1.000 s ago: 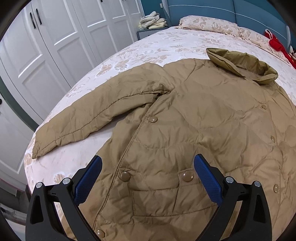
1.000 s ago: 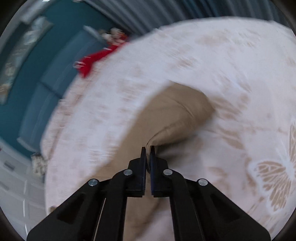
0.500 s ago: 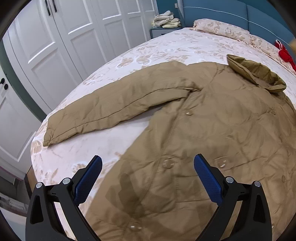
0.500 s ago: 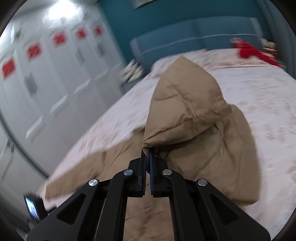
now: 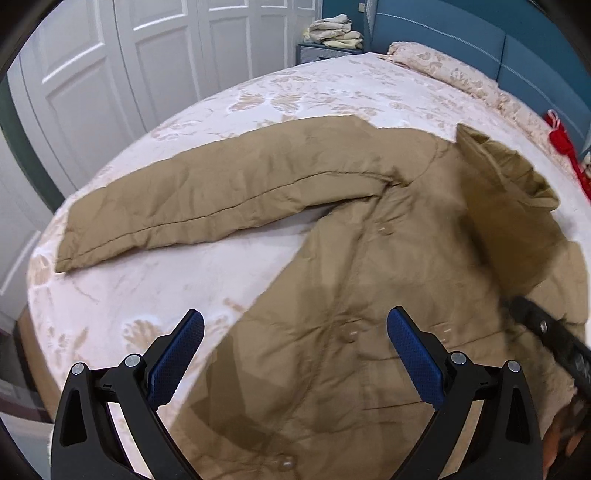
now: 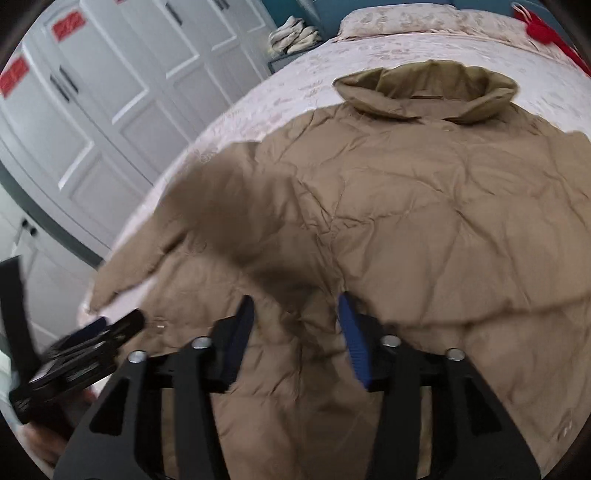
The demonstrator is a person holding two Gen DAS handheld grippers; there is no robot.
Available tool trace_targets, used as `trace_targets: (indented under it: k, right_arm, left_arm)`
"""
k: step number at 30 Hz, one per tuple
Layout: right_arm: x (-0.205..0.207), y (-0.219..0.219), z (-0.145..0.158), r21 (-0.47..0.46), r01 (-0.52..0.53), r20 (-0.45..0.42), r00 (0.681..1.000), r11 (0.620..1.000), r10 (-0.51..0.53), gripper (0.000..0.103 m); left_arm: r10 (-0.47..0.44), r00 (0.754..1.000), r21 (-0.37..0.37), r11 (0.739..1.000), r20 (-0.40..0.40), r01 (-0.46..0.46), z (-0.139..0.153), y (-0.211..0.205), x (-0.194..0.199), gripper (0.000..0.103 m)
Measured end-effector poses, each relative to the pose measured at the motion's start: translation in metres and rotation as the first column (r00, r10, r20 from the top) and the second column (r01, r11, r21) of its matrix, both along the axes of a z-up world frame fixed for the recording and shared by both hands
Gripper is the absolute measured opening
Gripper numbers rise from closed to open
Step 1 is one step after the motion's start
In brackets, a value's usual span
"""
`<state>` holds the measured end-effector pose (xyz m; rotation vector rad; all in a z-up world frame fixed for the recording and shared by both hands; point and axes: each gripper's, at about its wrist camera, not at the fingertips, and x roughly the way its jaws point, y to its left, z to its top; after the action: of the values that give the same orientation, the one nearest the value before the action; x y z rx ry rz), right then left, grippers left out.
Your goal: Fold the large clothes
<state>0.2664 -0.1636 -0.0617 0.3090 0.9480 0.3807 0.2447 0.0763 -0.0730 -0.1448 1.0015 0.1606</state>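
While the tan quilted coat lies spread front-up on the bed, the left gripper hangs over its lower front with the blue pads wide apart and nothing between them. Ahead of those tongs and off to their left, one sleeve stretches flat across the floral bedspread, its long axis running from the shoulder out to a cuff near the bed's left edge. The coat's body runs lengthwise away from the tongs, hem nearest, collar farthest and pointing toward the pillow and the blue headboard.

The right gripper hovers just above the coat's middle; its jaws have just been opening and now stand partly apart, with blurred tan cloth showing in the gap, though no pad visibly presses on it. To its left, the other tool's black frame appears low in view. A nightstand beyond the sleeve holds a pile of folded linens. White wardrobe doors stand left of both tongs.
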Motion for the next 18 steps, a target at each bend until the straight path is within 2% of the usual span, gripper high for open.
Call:
trace_targets:
  k: [4,7,9,12,14,15,16,18]
  right_arm:
    - [-0.028,-0.029,0.02,0.02,0.062,0.034,0.997,0.998,-0.062,0.048]
    - [-0.047,-0.074,0.025,0.04,0.186,0.033,0.982,0.982,-0.187,0.049]
    - [-0.056,-0.102,0.023,0.051,0.266,0.024,0.963,0.963,-0.268,0.049]
    - [-0.056,-0.163,0.009,0.11,0.418,-0.018,0.908,0.902,-0.418,0.051]
    - [-0.054,-0.197,-0.001,0.142,0.503,-0.041,0.864,0.853,-0.502,0.051]
    - [-0.049,-0.216,-0.006,0.165,0.545,-0.06,0.838,0.822,-0.543,0.051]
    - [-0.045,-0.224,-0.01,0.178,0.563,-0.072,0.825,0.807,-0.56,0.051]
    - [-0.033,-0.245,-0.022,0.232,0.6,-0.121,0.798,0.765,-0.59,0.049]
  left_arm:
    - [-0.042,0.999,-0.113,0.993,0.017,0.044,0.009,-0.014,0.008,0.097]
    - [-0.083,0.996,-0.214,0.974,-0.019,0.077,0.004,-0.03,0.021,0.097]
    - [-0.089,0.995,-0.297,0.952,-0.051,0.07,-0.002,-0.039,0.032,0.097]
    - [-0.08,0.995,-0.4,0.915,-0.066,0.047,-0.005,-0.049,0.045,0.097]
    - [-0.085,0.994,-0.409,0.911,-0.072,0.048,-0.007,-0.059,0.05,0.094]
    - [-0.089,0.993,-0.402,0.914,-0.077,0.051,-0.007,-0.064,0.053,0.086]
    - [-0.102,0.992,-0.387,0.92,-0.078,0.064,-0.009,-0.07,0.057,0.082]
    - [-0.111,0.99,-0.322,0.944,-0.089,0.077,-0.011,-0.081,0.064,0.063]
